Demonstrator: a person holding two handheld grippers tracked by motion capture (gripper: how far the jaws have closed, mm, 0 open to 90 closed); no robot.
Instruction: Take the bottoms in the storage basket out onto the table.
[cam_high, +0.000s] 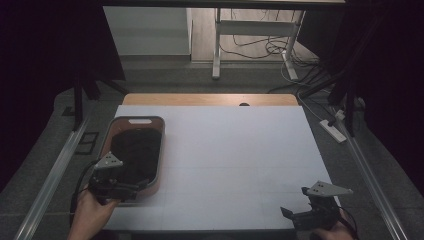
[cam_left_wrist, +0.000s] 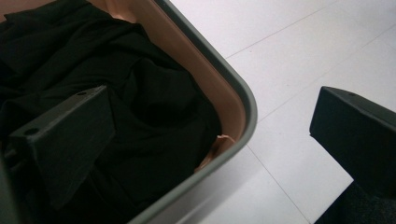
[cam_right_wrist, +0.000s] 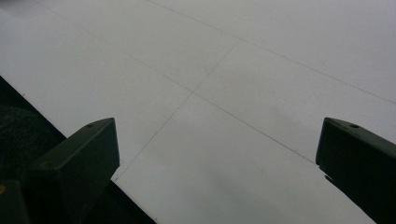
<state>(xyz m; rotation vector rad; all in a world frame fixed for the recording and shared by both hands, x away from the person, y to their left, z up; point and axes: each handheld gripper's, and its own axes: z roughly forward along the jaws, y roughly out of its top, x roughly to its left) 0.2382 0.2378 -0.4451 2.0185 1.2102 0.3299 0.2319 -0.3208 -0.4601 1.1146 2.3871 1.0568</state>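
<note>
Black cloth (cam_left_wrist: 116, 112) is bunched up inside the pink-walled bin (cam_left_wrist: 243, 100) at the table's left side, so I'd say nothing's really been pulled out yet. Left gripper (cam_high: 131, 187) sits at the bin's near corner, jaws wide apart, 1 jaw over the cloth and 1 outside the rim, gripping nothing. Right gripper (cam_high: 295, 216) idles at the near right edge of the white table (cam_high: 235, 150), also spread and empty. Its own view gives just bare tabletop seams; the left gripper view shows the folds up close.
</note>
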